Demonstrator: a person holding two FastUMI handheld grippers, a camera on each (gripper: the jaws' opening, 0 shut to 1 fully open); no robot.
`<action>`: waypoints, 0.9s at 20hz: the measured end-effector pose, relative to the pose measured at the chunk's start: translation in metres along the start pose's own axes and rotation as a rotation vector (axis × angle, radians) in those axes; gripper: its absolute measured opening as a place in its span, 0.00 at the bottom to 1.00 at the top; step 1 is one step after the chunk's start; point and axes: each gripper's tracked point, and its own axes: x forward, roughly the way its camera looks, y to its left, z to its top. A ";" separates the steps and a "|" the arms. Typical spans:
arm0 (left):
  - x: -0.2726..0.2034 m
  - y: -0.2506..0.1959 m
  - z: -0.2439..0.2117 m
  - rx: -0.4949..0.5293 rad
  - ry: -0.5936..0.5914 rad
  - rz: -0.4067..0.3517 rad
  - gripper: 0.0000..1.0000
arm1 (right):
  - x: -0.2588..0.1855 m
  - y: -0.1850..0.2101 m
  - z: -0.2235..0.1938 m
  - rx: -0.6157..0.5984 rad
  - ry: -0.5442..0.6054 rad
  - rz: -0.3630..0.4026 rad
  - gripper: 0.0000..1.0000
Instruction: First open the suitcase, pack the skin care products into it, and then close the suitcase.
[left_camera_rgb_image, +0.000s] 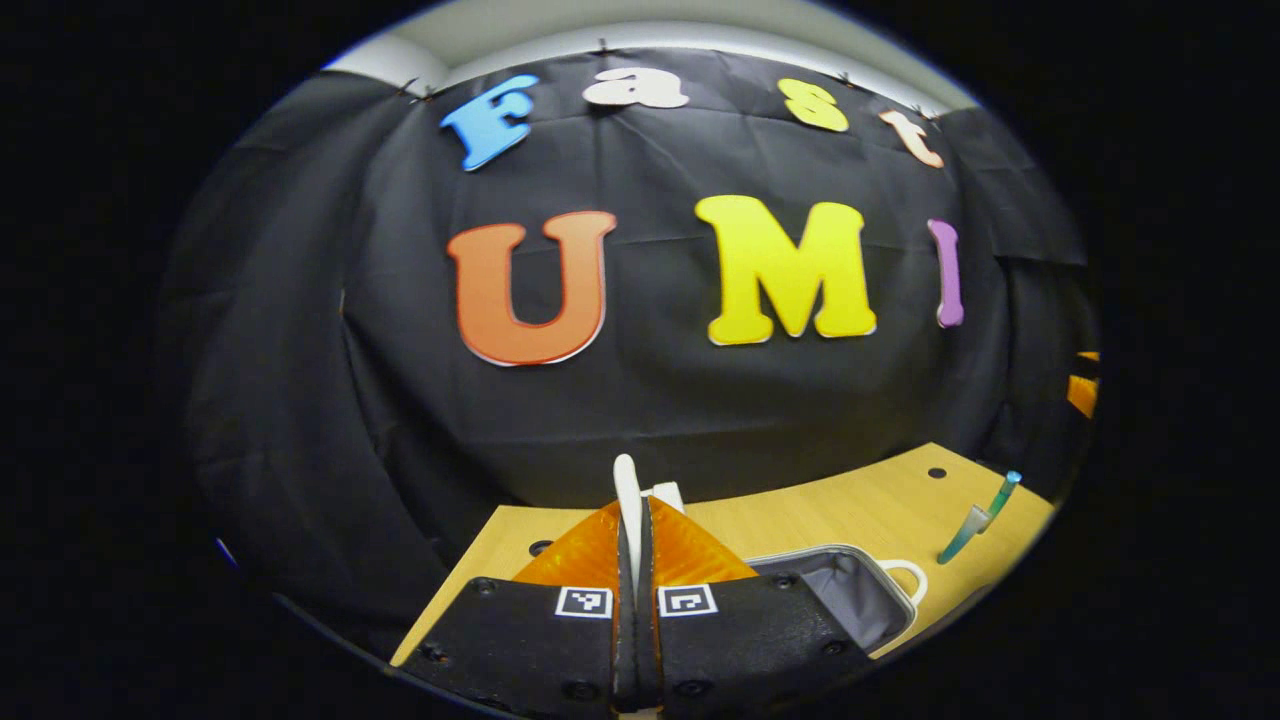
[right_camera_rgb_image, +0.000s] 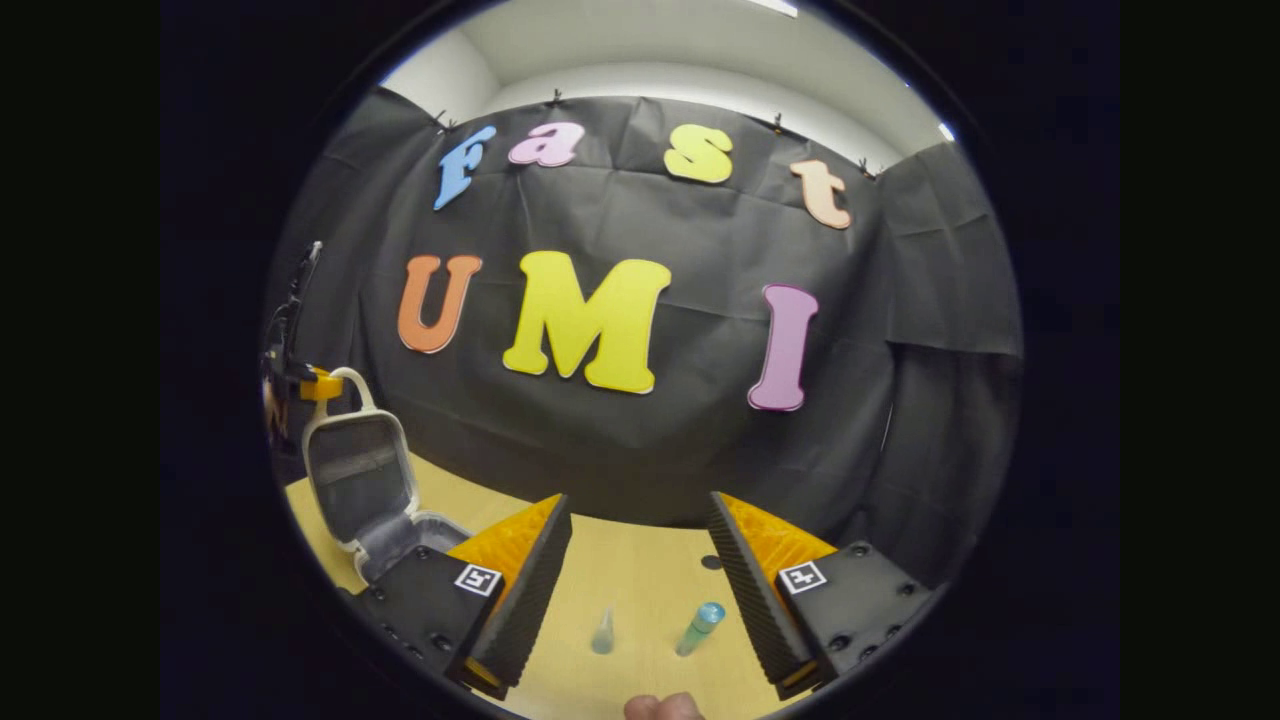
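Left gripper view: jaws of left gripper closed tight on a thin white edge, judged the rim of the suitcase lid, held upright.
Suitcase here: open grey-lined shell just right of the jaws, on the worktop.
Skin care tube here: teal tube lying on the worktop, apart from the suitcase, toward the right.
Right gripper view: right gripper with jaws spread wide, holding nothing, hovering over the worktop.
Products here: teal tube and a small clear item lying between the open jaws.
Suitcase here: lid standing open, far left.
Step in hand: opening done; packing not yet begun.
Next move, judged: lower right jaws over the tube, close, carry it to the shell.
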 end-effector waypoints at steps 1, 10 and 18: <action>0.004 0.024 -0.012 -0.050 -0.003 0.011 0.02 | 0.000 0.008 0.002 -0.019 0.000 0.010 0.82; 0.038 0.140 -0.193 -0.339 0.234 0.087 0.03 | 0.008 0.047 0.000 -0.148 0.034 0.041 0.82; 0.042 0.149 -0.259 -0.367 0.353 0.164 0.22 | 0.019 0.049 0.004 -0.164 0.020 0.045 0.82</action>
